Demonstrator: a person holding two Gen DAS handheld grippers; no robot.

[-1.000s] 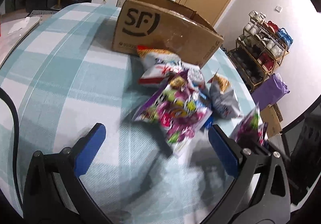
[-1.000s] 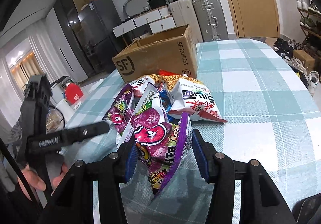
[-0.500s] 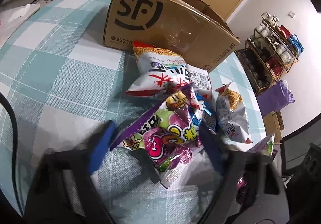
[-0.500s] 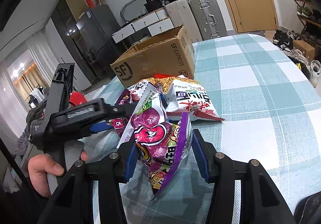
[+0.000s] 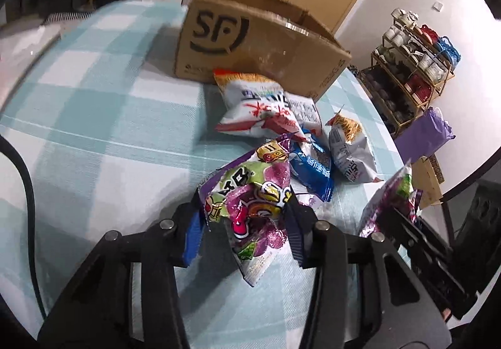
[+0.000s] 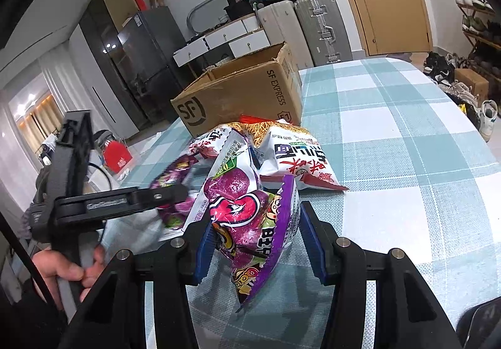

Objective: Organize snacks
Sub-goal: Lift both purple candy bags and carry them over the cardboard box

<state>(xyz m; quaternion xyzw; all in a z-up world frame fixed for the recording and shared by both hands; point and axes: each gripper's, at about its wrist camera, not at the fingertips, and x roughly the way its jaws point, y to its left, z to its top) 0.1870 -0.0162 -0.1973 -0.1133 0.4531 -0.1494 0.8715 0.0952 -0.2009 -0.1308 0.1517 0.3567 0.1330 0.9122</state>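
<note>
My left gripper is shut on a purple snack bag at the near edge of the snack pile. My right gripper is shut on another purple snack bag, which also shows at the right of the left wrist view. The left gripper also shows in the right wrist view, with its bag blurred. White noodle-snack bags, a smaller white bag and a blue packet lie behind. An open SF cardboard box stands beyond them.
The table has a teal checked cloth. A shoe rack and a purple bag stand off the table's right side. Suitcases, drawers and a door are behind the box.
My left gripper moved forward to the pile and closed from wide open onto the purple bag. My right gripper kept its hold on its bag and barely moved.
</note>
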